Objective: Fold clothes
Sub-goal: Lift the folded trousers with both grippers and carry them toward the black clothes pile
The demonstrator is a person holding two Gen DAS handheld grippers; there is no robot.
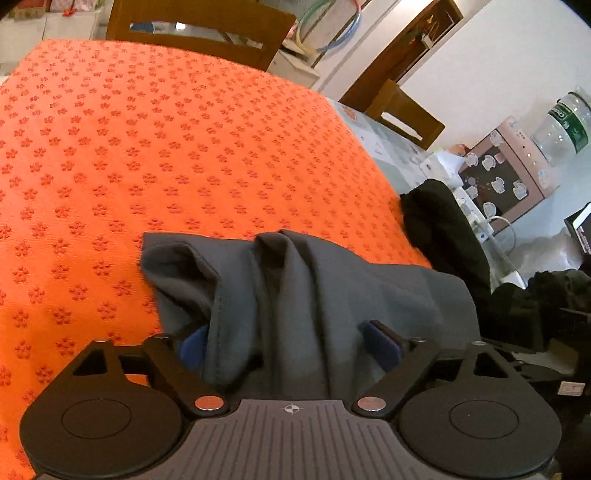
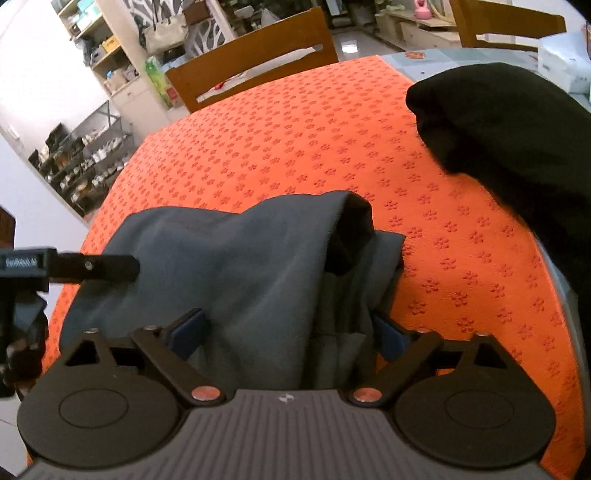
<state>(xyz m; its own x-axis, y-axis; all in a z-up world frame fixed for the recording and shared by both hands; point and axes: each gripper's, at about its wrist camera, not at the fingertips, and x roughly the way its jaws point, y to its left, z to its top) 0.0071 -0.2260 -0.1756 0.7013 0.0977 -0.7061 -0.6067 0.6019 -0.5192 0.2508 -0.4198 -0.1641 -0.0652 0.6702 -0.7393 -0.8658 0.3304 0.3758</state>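
A grey garment lies bunched at the near edge of the orange flower-patterned tablecloth. My left gripper has its blue-padded fingers closed against folds of the grey cloth. In the right wrist view the same grey garment is draped between the fingers of my right gripper, which grips its other edge. The left gripper's black finger shows at the left over the cloth. A black garment lies heaped at the table's right side; it also shows in the left wrist view.
Wooden chairs stand at the far side of the table. A water dispenser and cluttered shelves are beyond the table. The orange cloth stretches ahead of both grippers.
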